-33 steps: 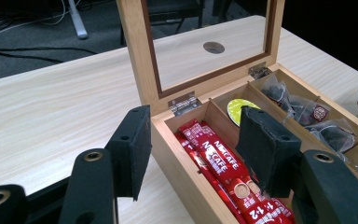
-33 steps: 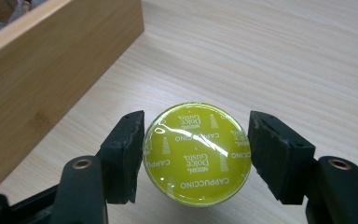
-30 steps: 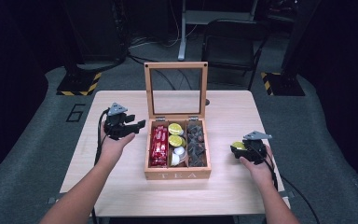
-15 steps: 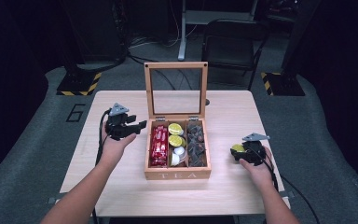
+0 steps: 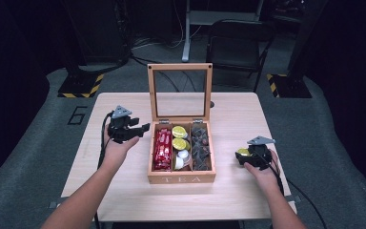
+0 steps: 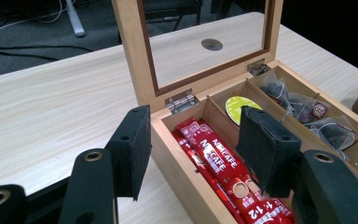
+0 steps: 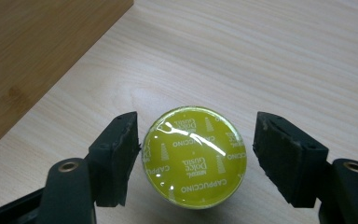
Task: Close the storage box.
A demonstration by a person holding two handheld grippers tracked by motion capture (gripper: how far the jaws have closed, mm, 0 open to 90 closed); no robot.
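A wooden tea box (image 5: 181, 178) stands mid-table with its glass lid (image 5: 179, 93) upright. It holds red coffee sticks (image 5: 162, 149), yellow-lidded capsules (image 5: 178, 137) and dark tea bags (image 5: 200, 147). My left gripper (image 5: 141, 130) is open just left of the box. In the left gripper view its jaws (image 6: 196, 140) straddle the box's near wall above the red sticks (image 6: 219, 165). My right gripper (image 5: 241, 158) rests on the table right of the box, open around a yellow cappuccino capsule (image 7: 195, 156). The left pad (image 7: 119, 149) touches the capsule; the right pad (image 7: 284, 156) stands apart from it.
The box's side wall (image 7: 37, 56) lies close to the left of the capsule in the right gripper view. A round hole (image 6: 211, 44) is in the table behind the lid. A chair (image 5: 238, 45) and floor cables sit beyond the far edge.
My right gripper has come down and slightly toward the person with the capsule, which now sits on the table. The left gripper has barely moved.
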